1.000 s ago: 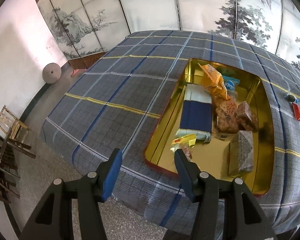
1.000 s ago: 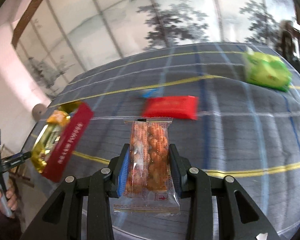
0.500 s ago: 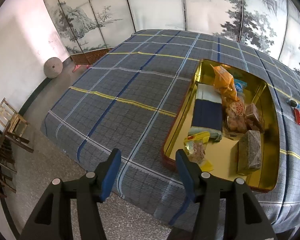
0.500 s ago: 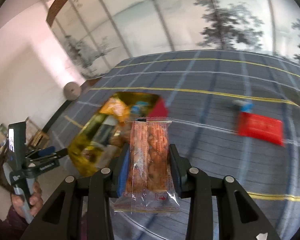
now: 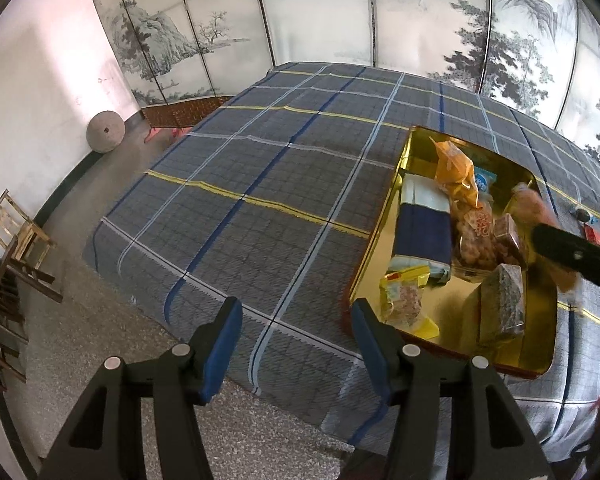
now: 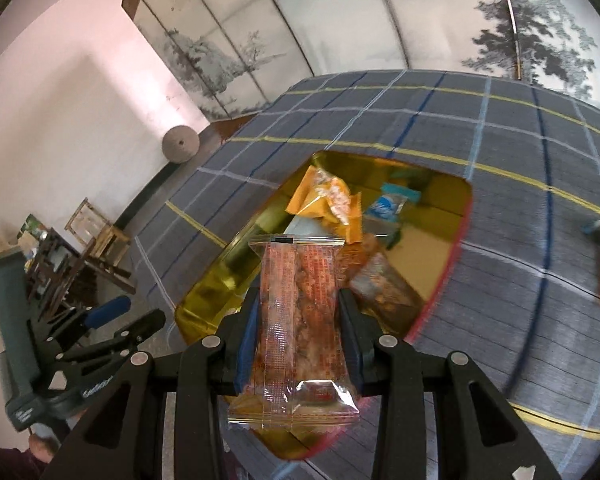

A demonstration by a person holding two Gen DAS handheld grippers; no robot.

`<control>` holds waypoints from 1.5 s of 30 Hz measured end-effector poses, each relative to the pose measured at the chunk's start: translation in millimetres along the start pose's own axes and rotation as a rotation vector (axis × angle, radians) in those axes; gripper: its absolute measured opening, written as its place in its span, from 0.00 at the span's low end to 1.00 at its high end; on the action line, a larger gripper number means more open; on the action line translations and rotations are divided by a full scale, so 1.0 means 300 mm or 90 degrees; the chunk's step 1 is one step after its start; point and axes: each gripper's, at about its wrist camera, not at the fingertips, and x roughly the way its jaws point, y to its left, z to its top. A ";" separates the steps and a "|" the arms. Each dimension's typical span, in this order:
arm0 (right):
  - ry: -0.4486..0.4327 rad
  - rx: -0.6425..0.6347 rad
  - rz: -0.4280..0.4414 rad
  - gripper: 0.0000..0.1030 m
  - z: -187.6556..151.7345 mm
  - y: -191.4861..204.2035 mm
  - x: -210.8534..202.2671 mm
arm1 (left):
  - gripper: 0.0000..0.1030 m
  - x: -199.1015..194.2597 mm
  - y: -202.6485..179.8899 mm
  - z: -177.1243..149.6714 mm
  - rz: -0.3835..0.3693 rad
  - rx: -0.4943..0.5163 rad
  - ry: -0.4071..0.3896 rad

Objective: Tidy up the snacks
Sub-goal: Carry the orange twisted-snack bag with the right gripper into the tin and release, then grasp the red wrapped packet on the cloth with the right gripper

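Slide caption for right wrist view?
Right claw grips a clear snack packet above the gold tin.

Clear packet of reddish-brown snacks (image 6: 300, 312) standing upright, hanging over the gold tin (image 6: 216, 292); the tin is holding an orange bag (image 6: 328, 200) at its 12 o'clock end.

Plaid-covered tabletop (image 5: 260, 184) lies bare from 9 to 12 o'clock of the gold tin (image 5: 374, 240). Inside the tin, packets crowd the far half: blue packet (image 5: 422, 232), orange bag (image 5: 456, 168), wrapped cakes (image 5: 500, 304). Its near floor at 6 o'clock is partly free. The right hand-held gripper (image 6: 298, 320), with its snack packet (image 6: 298, 300), blocks the tin's 3 o'clock side.
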 end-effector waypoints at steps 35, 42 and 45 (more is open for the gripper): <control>-0.040 0.019 -0.014 0.38 -0.023 0.001 -0.026 | 0.56 0.013 0.059 -0.008 0.012 -0.001 0.007; -0.091 0.030 -0.195 0.48 -0.191 -0.271 -0.299 | 0.56 -0.028 0.036 -0.002 0.006 0.010 0.000; -0.083 0.021 -0.279 0.50 -0.253 -0.386 -0.398 | 0.56 -0.049 -0.001 0.001 0.003 0.027 -0.005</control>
